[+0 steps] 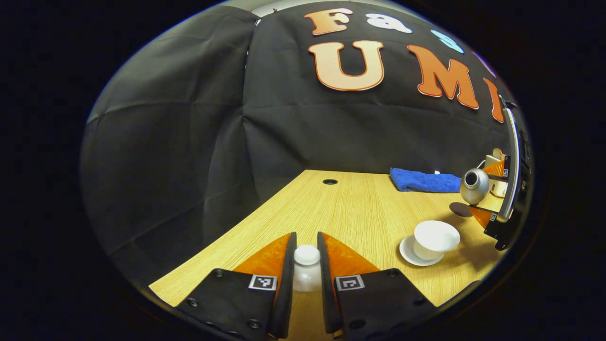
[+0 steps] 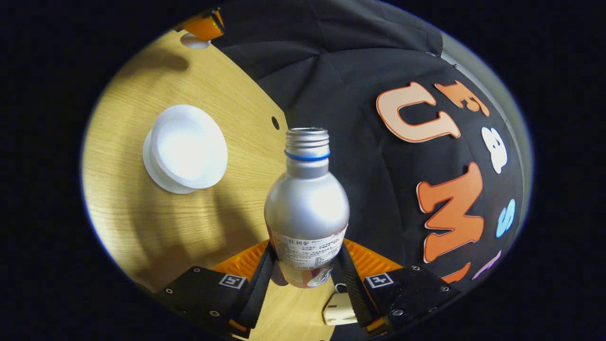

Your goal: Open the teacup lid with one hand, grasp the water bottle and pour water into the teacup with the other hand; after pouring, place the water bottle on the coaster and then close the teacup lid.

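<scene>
- Lid (image 1: 307, 255) of the teacup sits pinched by its knob between the two fingers of the left hand-held gripper (image 1: 307, 258), raised off the worktop (image 1: 350, 208); the fingers cover most of its lower part, so only the round white knob and a pale patch beneath it can be made out in the left gripper view.
- Teacup (image 1: 435, 238) stands uncovered on its white saucer (image 1: 408, 252) near the worktop's right side, its inside too pale and bright to tell whether it holds water.
- Water bottle (image 2: 307, 208), silver and uncapped, is clamped around its labelled lower body by the right hand-held gripper (image 2: 307, 265); its base is cut off behind the fingers in the right gripper view.
- From the left gripper view the bottle (image 1: 474, 185) appears tipped over with its open mouth facing the camera, held above the worktop beyond the cup and apart from it; the right hand-held gripper (image 1: 492, 194) is partly cropped at the edge.
- Coaster (image 1: 460, 209), a dark round disc, lies flat on the worktop just under the tipped bottle, partly hidden by the gripper's finger.
- Blue cloth (image 1: 425, 181) lies folded at the worktop's far edge.
- A small cream-coloured object (image 2: 339, 309) peeks out beneath the right fingers; too little shows to say what it is.
- In the right gripper view the cup (image 2: 188, 148) looks like a washed-out white disc on the saucer.
</scene>
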`<state>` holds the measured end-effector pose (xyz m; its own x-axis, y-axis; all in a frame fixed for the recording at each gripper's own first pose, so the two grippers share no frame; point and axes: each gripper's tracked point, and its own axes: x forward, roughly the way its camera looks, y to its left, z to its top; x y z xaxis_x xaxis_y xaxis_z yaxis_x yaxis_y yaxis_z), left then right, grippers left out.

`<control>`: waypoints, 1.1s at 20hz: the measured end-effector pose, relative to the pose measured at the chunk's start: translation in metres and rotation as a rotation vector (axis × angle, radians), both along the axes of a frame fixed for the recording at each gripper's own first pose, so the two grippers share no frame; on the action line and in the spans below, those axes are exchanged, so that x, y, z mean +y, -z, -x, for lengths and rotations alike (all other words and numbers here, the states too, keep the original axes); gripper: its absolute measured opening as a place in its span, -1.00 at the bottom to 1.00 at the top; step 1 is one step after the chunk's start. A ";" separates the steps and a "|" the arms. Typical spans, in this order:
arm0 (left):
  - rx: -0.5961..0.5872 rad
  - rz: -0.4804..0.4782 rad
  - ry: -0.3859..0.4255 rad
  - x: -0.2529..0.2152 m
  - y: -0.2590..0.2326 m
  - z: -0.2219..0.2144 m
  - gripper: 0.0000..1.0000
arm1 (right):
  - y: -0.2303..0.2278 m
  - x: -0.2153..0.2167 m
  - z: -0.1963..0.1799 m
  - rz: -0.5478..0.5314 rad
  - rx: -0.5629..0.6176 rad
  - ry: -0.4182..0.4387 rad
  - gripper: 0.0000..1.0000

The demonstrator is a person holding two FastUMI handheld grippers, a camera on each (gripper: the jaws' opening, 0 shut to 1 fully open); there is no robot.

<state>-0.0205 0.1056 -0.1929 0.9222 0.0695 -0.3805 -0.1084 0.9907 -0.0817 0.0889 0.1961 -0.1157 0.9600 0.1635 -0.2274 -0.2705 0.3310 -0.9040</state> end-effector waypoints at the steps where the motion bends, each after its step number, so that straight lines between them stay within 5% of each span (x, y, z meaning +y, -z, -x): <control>1: 0.000 -0.002 -0.001 0.000 0.000 0.000 -0.38 | -0.001 0.002 0.000 0.017 -0.016 -0.006 0.54; 7: 0.000 -0.014 -0.009 0.004 0.003 0.005 -0.38 | -0.015 0.005 0.002 0.182 -0.138 -0.044 0.53; 22: -0.012 -0.028 -0.023 0.013 0.000 0.019 -0.38 | -0.021 0.015 0.005 0.363 -0.269 -0.120 0.53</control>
